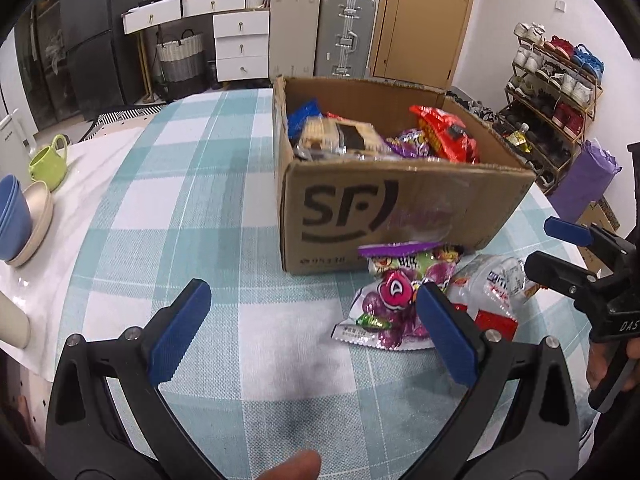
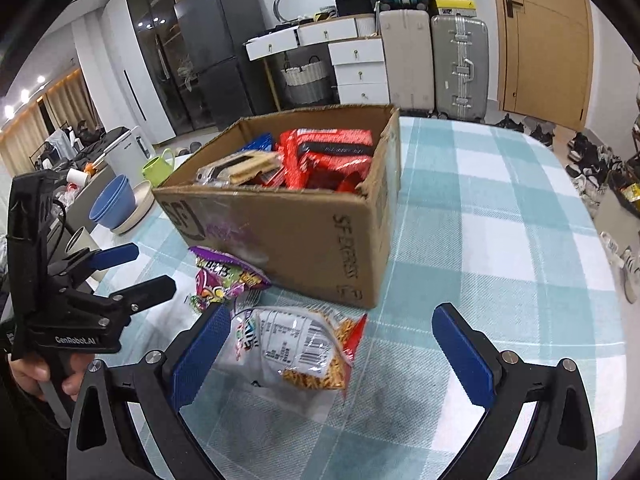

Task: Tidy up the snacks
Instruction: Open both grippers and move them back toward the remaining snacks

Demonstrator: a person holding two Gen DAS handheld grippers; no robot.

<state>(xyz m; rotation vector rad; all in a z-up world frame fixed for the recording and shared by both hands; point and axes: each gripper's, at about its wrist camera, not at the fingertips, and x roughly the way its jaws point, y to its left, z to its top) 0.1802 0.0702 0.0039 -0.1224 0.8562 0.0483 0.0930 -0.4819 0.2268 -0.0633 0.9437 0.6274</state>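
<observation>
A cardboard box (image 1: 400,204) marked "SF" is seen on a checked tablecloth (image 1: 192,208), already well filled: a red packet (image 2: 332,156), a blue packet (image 1: 304,118) and a pack of wafers (image 1: 340,136) are stacked inside to about the rim. Two snacks are left outside, lying on the cloth just in front of the box wall: a purple candy bag (image 1: 394,300) and, beside it and partly overlapped by it, a clear bag of orange sticks (image 2: 308,352). The left gripper (image 1: 312,332) is held spread wide above the cloth, nothing between its blue pads, the candy bag lying by its right finger. The right gripper (image 2: 332,356) is likewise held wide apart and empty, poised over the clear bag. The sorting is judged mostly done, with these two bags remaining. Bowls (image 1: 16,220) and a green mug (image 1: 48,162) are set aside at the table's edge.
</observation>
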